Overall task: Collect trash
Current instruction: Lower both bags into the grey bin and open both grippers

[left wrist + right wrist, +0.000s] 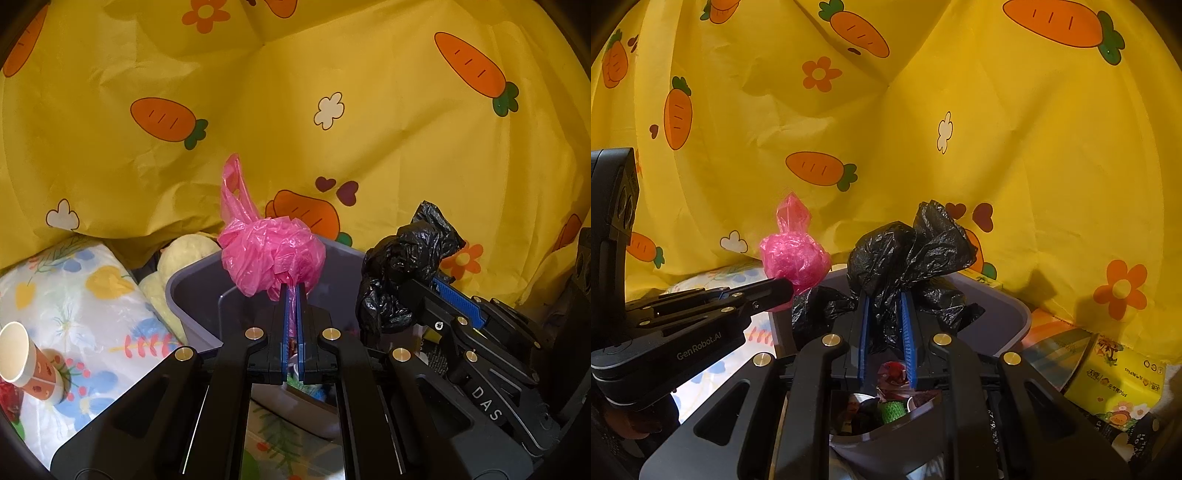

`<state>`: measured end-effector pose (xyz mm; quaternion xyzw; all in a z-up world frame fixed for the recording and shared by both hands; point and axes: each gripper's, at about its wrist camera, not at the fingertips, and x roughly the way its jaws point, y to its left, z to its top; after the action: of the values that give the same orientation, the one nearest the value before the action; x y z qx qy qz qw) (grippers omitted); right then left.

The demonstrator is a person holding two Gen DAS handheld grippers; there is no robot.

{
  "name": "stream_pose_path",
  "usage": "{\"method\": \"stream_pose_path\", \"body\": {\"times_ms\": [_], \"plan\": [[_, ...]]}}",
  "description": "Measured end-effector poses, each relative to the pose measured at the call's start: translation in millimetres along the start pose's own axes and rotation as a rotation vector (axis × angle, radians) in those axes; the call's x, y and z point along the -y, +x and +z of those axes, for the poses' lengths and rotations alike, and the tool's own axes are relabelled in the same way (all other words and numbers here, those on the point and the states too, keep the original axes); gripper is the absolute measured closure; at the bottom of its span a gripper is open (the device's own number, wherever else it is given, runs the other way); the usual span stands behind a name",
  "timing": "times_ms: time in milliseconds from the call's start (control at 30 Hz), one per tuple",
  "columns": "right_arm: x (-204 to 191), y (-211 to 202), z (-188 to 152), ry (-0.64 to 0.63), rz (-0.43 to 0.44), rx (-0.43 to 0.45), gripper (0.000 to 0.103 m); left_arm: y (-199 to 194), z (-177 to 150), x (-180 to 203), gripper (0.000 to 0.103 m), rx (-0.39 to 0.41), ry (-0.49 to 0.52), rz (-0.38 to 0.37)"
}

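Over the grey bin (192, 295) | carrot-print yellow cloth (295, 110) behind | left jaws clamp pink bag (271, 254) | right jaws clamp black bag (905, 258)

Warm, fairly dim indoor light tints both views yellow-orange, and the bright yellow carrot-printed cloth backdrop (295, 110) takes most of it. Soft shadows lie in its folds and beneath its lower edge. Fisheye distortion bends both pictures, corners falling black. Focus is sharp centrally, softer near the rims.

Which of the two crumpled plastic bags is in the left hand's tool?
The pink crumpled plastic bag, pinched between the left gripper's fingers; the black crumpled plastic bag is in the right gripper.
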<state>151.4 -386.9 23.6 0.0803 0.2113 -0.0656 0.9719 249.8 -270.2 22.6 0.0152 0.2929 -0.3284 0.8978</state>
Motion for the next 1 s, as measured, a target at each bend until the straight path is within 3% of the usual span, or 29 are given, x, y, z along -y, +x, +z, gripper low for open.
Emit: {"method": "stream_pose_path", "body": {"times_ms": [767, 867, 900, 1000], "plan": [[6.1, 5.8, -1.9, 0.014, -0.008, -0.01, 0.084, 21.8, -9.1, -2.8, 0.098, -0.049, -0.031, -0.068], [6.5, 7.2, -2.1, 0.018, -0.009, -0.015, 0.083, 20.7, -10.0, -4.2, 0.081, -0.045, -0.027, -0.058], [7.0, 7.9, -2.0, 0.019, -0.01, -0.016, 0.083, 18.8, -10.5, -5.3, 0.065, -0.039, -0.027, -0.049], [7.6, 9.3, -2.9, 0.021, -0.01, -0.021, 0.08, 9.1, -12.8, -12.8, 0.035, -0.007, -0.055, -0.021]]}}
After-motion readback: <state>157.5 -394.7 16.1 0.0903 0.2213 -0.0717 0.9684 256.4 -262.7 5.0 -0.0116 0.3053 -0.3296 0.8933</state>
